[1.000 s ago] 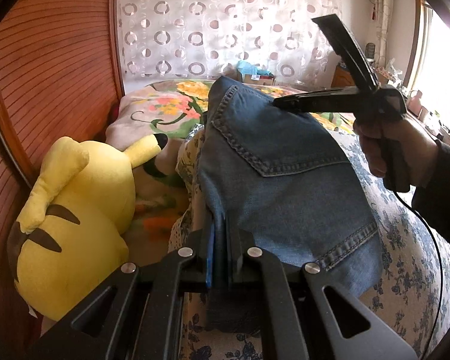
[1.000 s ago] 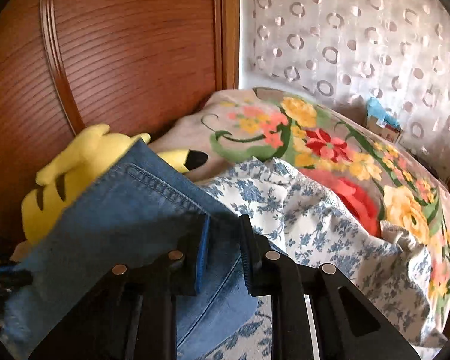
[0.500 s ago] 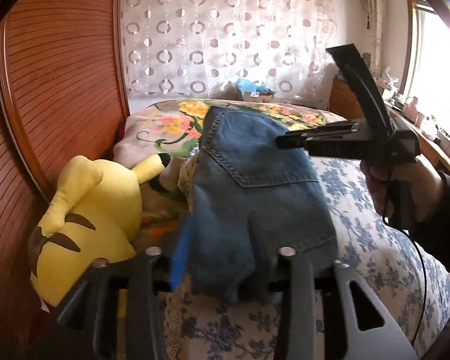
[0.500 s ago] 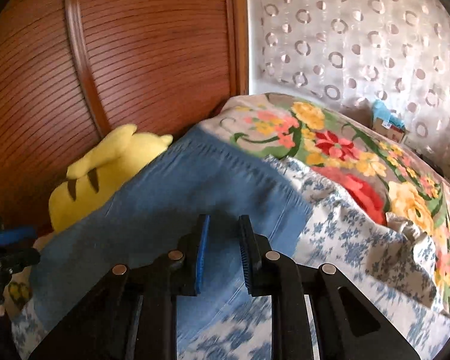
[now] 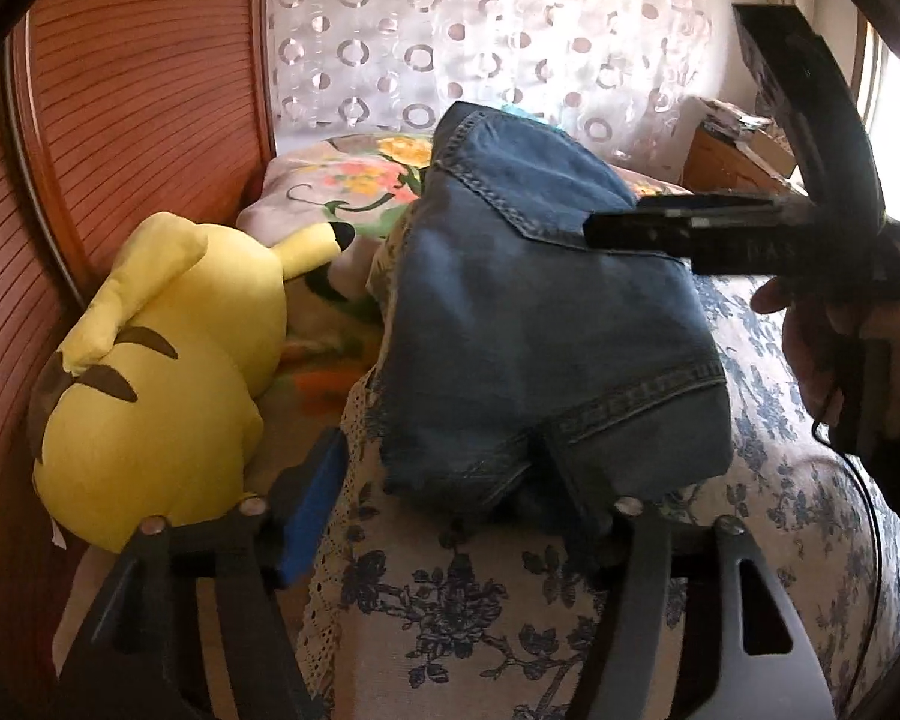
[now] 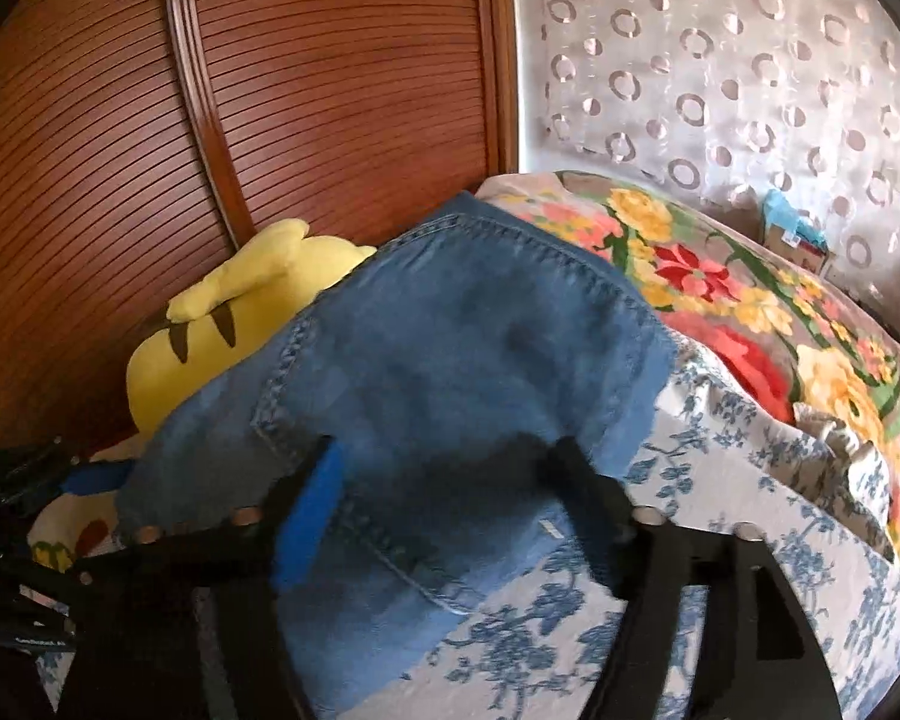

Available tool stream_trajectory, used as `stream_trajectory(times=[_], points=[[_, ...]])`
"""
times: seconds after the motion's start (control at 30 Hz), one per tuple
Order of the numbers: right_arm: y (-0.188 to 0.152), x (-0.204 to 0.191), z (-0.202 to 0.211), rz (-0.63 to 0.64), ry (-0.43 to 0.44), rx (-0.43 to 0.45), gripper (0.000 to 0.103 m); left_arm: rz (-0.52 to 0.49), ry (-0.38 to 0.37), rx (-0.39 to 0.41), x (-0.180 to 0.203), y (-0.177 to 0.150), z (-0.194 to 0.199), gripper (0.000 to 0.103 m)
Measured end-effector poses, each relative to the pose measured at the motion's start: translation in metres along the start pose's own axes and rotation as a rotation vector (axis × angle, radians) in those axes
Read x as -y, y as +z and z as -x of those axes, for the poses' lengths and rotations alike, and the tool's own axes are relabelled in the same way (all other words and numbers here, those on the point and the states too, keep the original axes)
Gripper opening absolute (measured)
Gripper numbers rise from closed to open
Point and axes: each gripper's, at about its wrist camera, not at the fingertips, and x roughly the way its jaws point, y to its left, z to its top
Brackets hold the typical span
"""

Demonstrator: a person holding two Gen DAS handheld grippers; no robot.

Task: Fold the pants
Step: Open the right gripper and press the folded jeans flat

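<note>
Both grippers, L [image 5: 444,492] and R [image 6: 450,498], just opened; jeans [image 5: 540,330] released, laid folded beside plush [image 5: 168,360]. Fold judged done.

A: The folded blue denim pants [image 6: 450,396] hide most of the yellow plush toy [image 6: 252,300] in the right wrist view; only its head end shows.

B: In the left wrist view the black right gripper [image 5: 678,228] covers part of the pants' far edge, and the person's hand [image 5: 840,354] runs off the frame.

A: The right gripper's own fingers [image 6: 588,498] are smeared with blur.
</note>
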Motion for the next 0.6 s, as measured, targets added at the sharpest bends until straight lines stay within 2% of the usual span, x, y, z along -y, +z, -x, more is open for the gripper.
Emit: stream_trajectory(times=[0.07,0.17,0.27,0.43,0.6], points=[[-0.002,0.000,-0.002,0.007,-0.014,0.001,0.085,0.012,-0.002,-0.005,-0.001,-0.001,0.001,0.076],[-0.005,0.001,-0.001,-0.003,-0.023,0.009,0.087,0.019,-0.010,-0.013,-0.004,-0.002,0.001,0.082],[-0.006,0.001,0.002,-0.011,-0.029,0.008,0.087,0.027,-0.013,-0.006,-0.007,-0.001,0.005,0.084],[-0.009,-0.009,0.009,-0.013,-0.024,0.000,0.089,0.010,0.025,0.036,-0.003,0.001,0.022,0.089],[-0.014,-0.017,0.020,-0.016,-0.023,0.009,0.090,-0.004,0.050,0.078,-0.001,0.004,0.038,0.089]])
